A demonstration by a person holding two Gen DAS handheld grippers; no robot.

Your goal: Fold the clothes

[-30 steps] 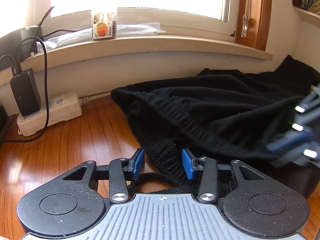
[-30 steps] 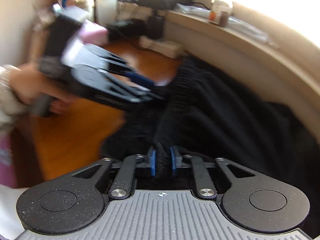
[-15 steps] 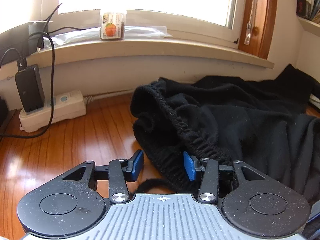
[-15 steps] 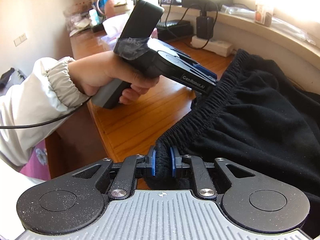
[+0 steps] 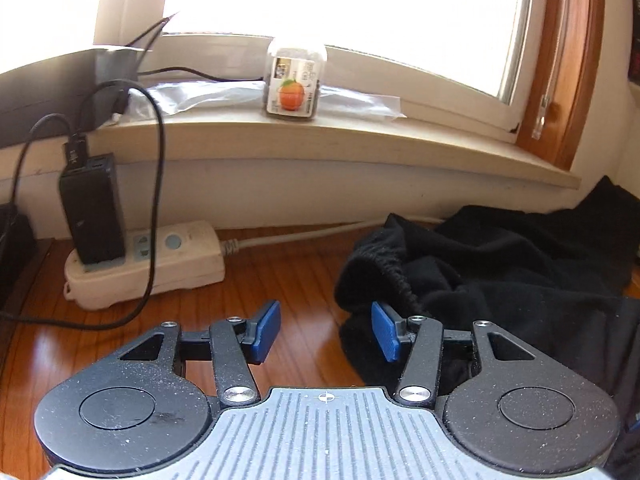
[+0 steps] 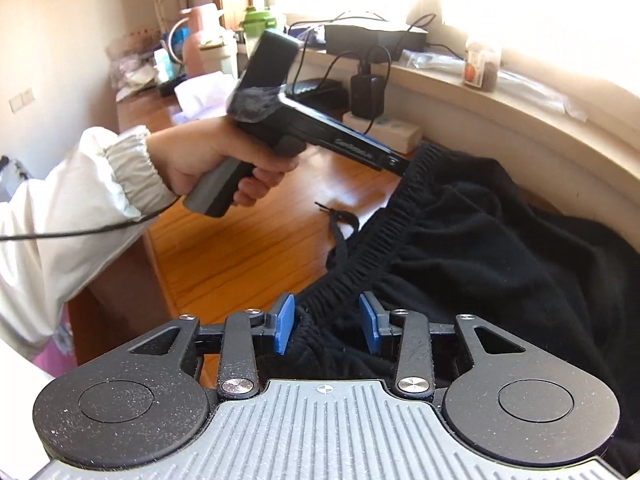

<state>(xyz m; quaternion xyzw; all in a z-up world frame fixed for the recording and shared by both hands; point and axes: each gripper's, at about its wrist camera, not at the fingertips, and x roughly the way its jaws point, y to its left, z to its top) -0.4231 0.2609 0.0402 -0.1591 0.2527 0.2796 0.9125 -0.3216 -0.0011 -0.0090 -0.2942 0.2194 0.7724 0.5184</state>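
Observation:
Black trousers point(image 5: 520, 280) with a ribbed elastic waistband point(image 6: 404, 216) and a loose drawstring point(image 6: 340, 232) lie bunched on the wooden table point(image 5: 304, 280) under the window sill. My left gripper point(image 5: 326, 334) hovers at the garment's left end, its jaws opening. Only bare wood and the cloth's edge lie between its blue pads point(image 5: 266, 330), and nothing is pinched. My right gripper point(image 6: 327, 330) straddles the near end of the waistband, its jaws also opening. Its pads point(image 6: 370, 330) stand off the band. A hand point(image 6: 208, 160) in a white sleeve holds the left gripper's handle.
A white power strip point(image 5: 160, 256) with a black charger point(image 5: 92, 216) and cables sits against the wall at the left. A jar point(image 5: 294, 88) and plastic wrap rest on the sill. Bottles and clutter point(image 6: 200, 52) crowd the table's far end. The table edge point(image 6: 120, 264) runs at the left.
The right gripper's jaws have spread and released the waistband they pinched. The left gripper has drawn left off the garment with its jaws wider. The trousers have settled lower on the table.

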